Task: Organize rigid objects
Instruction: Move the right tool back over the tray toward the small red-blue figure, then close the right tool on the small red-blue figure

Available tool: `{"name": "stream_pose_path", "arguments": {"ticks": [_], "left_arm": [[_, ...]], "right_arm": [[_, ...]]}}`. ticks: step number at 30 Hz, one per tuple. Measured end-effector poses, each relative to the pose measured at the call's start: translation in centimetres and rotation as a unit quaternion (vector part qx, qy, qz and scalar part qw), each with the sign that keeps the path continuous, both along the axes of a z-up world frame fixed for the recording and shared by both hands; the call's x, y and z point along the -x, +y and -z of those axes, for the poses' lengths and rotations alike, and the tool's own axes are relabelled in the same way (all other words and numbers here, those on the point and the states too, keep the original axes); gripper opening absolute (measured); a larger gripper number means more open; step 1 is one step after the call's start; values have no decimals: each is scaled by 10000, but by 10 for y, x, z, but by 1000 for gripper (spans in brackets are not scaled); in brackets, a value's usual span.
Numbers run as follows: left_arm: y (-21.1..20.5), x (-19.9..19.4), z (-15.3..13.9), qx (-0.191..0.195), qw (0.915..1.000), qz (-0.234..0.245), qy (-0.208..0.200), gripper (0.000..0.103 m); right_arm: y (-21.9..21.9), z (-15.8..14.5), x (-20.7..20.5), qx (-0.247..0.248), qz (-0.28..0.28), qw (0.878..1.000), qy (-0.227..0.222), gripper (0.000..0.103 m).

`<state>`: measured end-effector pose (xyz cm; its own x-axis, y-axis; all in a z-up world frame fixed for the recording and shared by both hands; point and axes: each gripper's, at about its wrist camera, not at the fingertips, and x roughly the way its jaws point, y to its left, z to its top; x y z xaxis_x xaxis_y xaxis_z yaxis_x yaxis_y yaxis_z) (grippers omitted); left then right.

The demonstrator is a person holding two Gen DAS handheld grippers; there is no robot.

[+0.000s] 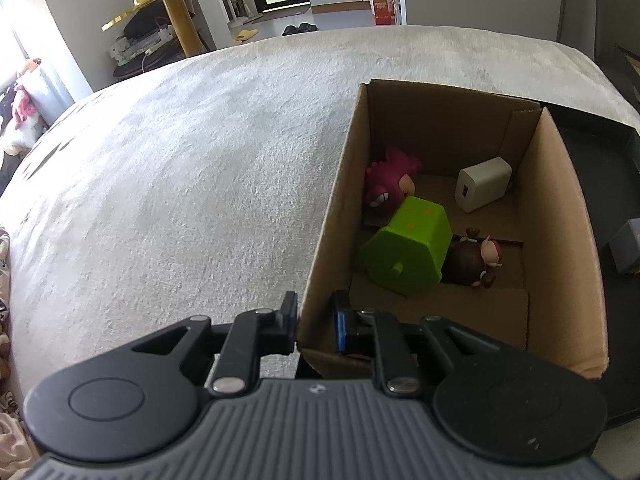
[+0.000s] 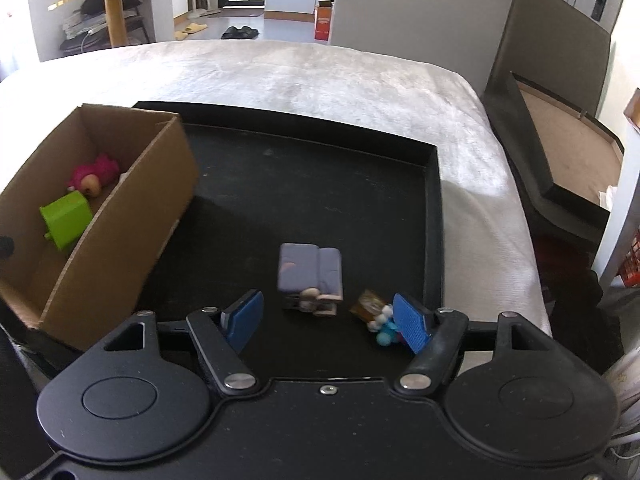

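My left gripper (image 1: pixel 314 312) is shut on the near left wall of an open cardboard box (image 1: pixel 560 208). Inside lie a pink plush-like toy (image 1: pixel 390 184), a green cup-shaped toy (image 1: pixel 404 252) on its side, a white charger block (image 1: pixel 482 190) and a brown-haired doll (image 1: pixel 472 260). In the right wrist view the box (image 2: pixel 120 248) stands on the left of a black tray (image 2: pixel 320 184). My right gripper (image 2: pixel 328 318) hangs open over the tray's near part. A purple-grey block toy (image 2: pixel 308 268) lies just ahead of it, and a small blue-and-white figure (image 2: pixel 380 318) lies beside the right finger.
The tray rests on a bed with a pale fuzzy blanket (image 1: pixel 180 160). A gold round table (image 1: pixel 176 4) and shoes stand on the floor beyond. A dark raised bed frame (image 2: pixel 560 140) lies to the right.
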<state>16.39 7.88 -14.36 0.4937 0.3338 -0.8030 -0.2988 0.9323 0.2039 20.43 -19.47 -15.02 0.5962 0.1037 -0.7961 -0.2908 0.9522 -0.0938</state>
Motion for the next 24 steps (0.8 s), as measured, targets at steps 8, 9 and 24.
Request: {"name": "stream_pose_path", "arguments": {"ticks": [8, 9, 24], "left_arm": [[-3, -2, 0, -78, 10000, 3, 31, 18], [-3, -2, 0, -80, 10000, 3, 31, 18], [-3, -3, 1, -98, 9999, 0, 48, 18]], "right_arm": [[-16, 15, -12, 167, -24, 9998, 51, 61], [-18, 18, -14, 170, -13, 9998, 74, 59], [-24, 50, -34, 192, 42, 9987, 466, 39]]}}
